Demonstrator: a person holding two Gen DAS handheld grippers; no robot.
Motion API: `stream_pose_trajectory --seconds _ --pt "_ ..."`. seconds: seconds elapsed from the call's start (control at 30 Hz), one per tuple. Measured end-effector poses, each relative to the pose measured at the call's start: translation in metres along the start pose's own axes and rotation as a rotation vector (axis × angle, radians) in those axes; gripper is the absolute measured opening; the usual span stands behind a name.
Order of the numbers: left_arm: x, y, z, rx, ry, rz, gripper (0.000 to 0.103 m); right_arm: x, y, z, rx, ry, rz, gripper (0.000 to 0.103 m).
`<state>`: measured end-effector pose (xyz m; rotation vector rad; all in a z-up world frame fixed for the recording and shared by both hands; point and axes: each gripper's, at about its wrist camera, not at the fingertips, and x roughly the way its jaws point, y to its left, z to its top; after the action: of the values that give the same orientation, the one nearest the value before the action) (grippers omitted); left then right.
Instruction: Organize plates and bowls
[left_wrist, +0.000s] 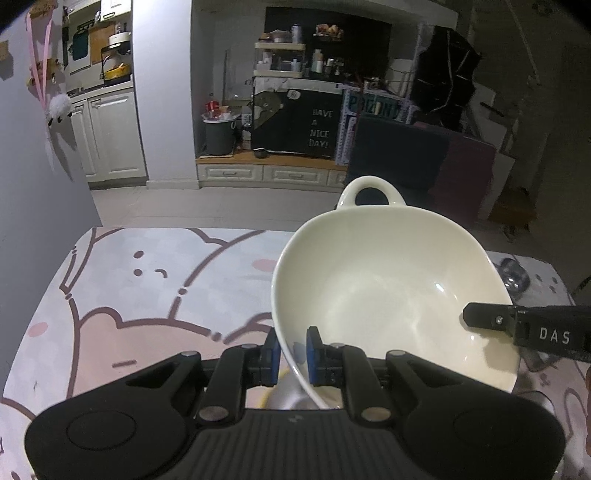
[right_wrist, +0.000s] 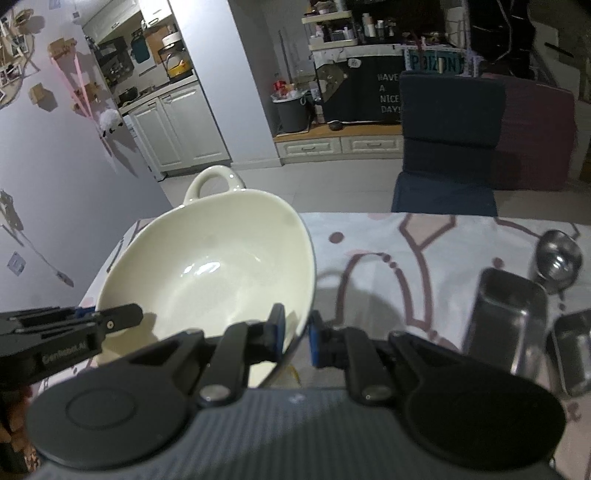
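Note:
A large cream bowl (left_wrist: 388, 280) with a loop handle on its far rim is held tilted above the table. My left gripper (left_wrist: 293, 356) is shut on its near left rim, one blue pad inside and one outside. My right gripper (right_wrist: 295, 338) is shut on the opposite rim of the same bowl (right_wrist: 210, 266). The right gripper's finger shows at the right of the left wrist view (left_wrist: 487, 319), and the left gripper's finger shows at the left of the right wrist view (right_wrist: 114, 319). Something yellowish lies under the bowl, mostly hidden.
The table carries a pink and white cartoon cloth (left_wrist: 147, 288). Steel rectangular containers (right_wrist: 506, 321) and a steel scoop (right_wrist: 557, 262) stand at the right. A dark blue chair (right_wrist: 450, 147) stands beyond the far edge. A grey wall (left_wrist: 29, 166) is at the left.

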<state>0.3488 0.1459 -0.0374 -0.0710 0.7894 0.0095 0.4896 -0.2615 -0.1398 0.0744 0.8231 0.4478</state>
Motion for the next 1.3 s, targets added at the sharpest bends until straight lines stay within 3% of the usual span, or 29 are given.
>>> stream_pose_trajectory --seconds 0.6,1.3 --pt "-0.046 -0.09 -0.043 0.089 -0.013 -0.052 0.015 -0.091 -0.073 -0.067 0.064 -0.034 -0.046 0.016" --pt "-0.023 -0.175 -0.103 0.146 0.053 -0.156 0.015 -0.137 -0.158 -0.135 0.147 0.005 -0.126 0.016"
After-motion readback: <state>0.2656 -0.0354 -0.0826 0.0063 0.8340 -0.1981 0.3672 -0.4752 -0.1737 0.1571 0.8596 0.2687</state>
